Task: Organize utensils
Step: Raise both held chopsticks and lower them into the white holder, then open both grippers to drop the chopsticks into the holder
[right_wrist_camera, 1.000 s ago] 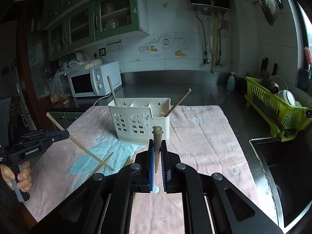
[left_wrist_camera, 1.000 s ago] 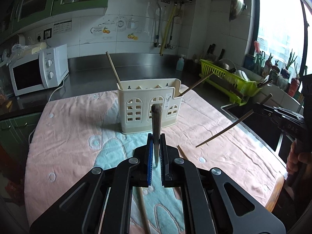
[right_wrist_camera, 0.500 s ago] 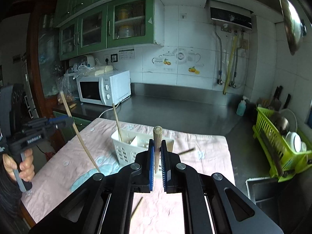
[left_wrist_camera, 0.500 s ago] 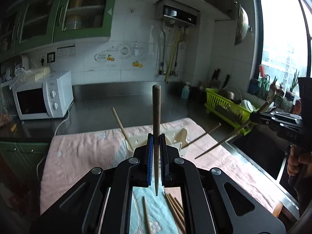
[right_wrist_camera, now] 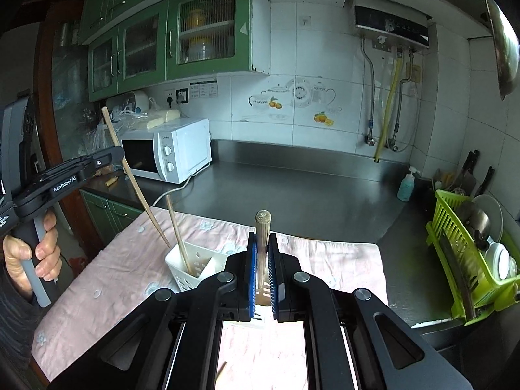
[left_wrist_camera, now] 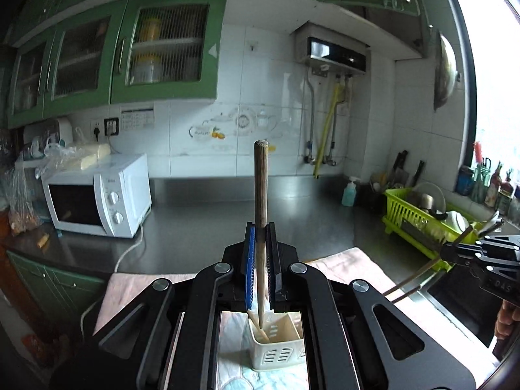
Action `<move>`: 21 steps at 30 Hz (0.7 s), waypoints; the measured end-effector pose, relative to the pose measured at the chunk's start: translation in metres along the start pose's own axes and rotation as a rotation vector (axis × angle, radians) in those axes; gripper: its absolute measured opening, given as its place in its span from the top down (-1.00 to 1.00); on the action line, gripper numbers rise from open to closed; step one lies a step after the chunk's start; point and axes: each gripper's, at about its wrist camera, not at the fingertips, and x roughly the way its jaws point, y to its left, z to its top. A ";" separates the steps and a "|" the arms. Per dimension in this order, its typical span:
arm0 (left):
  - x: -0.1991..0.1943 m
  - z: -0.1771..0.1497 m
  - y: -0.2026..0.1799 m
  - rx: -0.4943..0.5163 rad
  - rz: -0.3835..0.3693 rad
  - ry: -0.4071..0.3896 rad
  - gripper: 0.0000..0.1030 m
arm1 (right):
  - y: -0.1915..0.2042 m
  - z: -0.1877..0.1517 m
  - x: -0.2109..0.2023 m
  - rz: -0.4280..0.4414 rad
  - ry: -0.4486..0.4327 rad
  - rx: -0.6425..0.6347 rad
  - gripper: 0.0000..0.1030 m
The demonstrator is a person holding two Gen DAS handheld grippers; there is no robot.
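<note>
The left hand-held gripper [left_wrist_camera: 261,227] is clamped on a wooden chopstick [left_wrist_camera: 261,195], held nearly upright with its lower tip dipping into a compartment of the cream utensil caddy [left_wrist_camera: 276,344] directly below. The right hand-held gripper [right_wrist_camera: 262,250] likewise grips a second chopstick [right_wrist_camera: 262,227], also close to vertical and poised over the caddy's other end; whether its tip has entered a slot cannot be told, since the gripper body hides it. In the right wrist view another chopstick [right_wrist_camera: 177,230] stands leaning in the caddy's left compartment, beside the one the left gripper is lowering.

The caddy sits on a pink cloth [right_wrist_camera: 123,276] spread over the worktop [right_wrist_camera: 292,188]. A loose chopstick end [right_wrist_camera: 222,370] shows on the cloth near the bottom of the right wrist view, so some sorting is probably left. Judging from this, the task is well under way: at least one stick is stowed, two are at the point of release, and any strays on the cloth remain to be gathered. A microwave [right_wrist_camera: 169,154] and a green dish rack [right_wrist_camera: 468,260] stand well apart
</note>
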 end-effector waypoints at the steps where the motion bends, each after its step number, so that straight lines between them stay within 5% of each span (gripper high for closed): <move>1: 0.007 -0.003 0.002 -0.007 0.003 0.014 0.90 | 0.000 0.000 0.005 0.004 0.011 0.002 0.87; 16: 0.055 -0.046 0.028 -0.083 -0.021 0.150 0.89 | 0.004 -0.025 0.064 0.018 0.128 0.009 0.86; 21: 0.047 -0.047 0.032 -0.096 -0.037 0.143 0.83 | 0.003 -0.026 0.061 -0.006 0.102 0.010 0.68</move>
